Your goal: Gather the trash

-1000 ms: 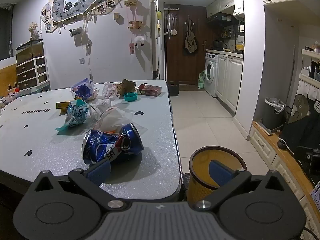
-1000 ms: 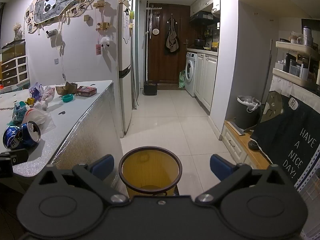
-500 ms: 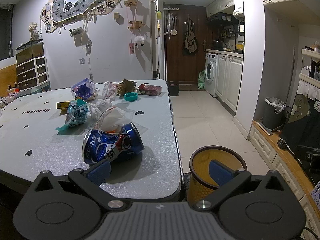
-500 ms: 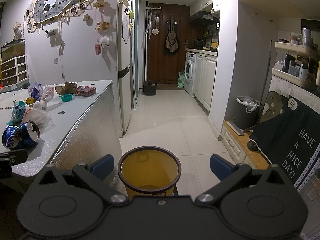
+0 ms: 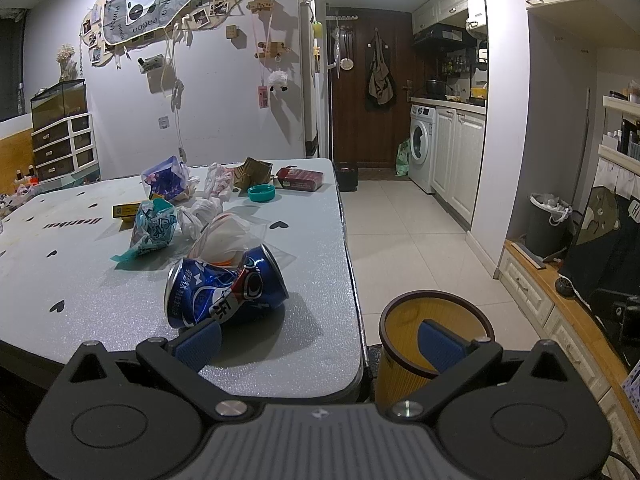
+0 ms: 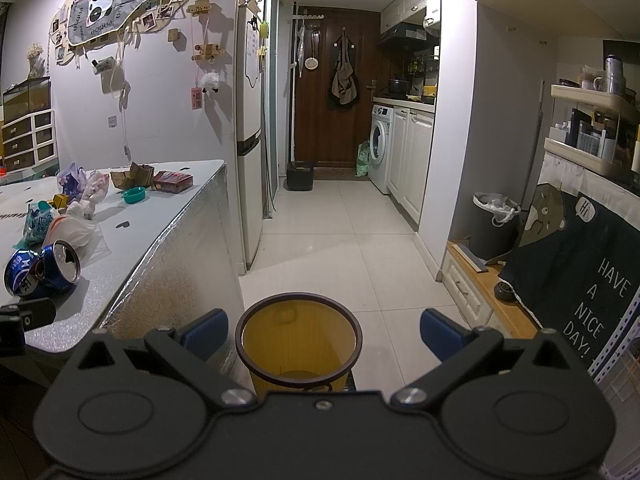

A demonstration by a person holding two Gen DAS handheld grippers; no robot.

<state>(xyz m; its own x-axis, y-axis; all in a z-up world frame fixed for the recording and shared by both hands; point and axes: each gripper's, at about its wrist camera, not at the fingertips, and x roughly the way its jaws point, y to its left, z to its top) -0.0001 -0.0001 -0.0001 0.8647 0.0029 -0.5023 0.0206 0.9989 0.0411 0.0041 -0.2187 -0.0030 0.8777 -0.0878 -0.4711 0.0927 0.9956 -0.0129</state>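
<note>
Grey speckled table (image 5: 120, 280) fills the left of the left wrist frame, with a crushed blue can (image 5: 224, 292) lying at lower centre, wrappers and bags behind it. Left gripper (image 5: 318, 340) has its jaws spread wide and empty, one pad just below the can. Right gripper (image 6: 324, 330), also wide apart, frames the yellow bin (image 6: 298, 344) at bottom centre.

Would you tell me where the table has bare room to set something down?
Bare: the table's near-left stretch, left of the crushed blue can, and the right edge strip between the can and the teal dish. Crowded: the middle and far end, with wrappers, bags and a red box.
</note>
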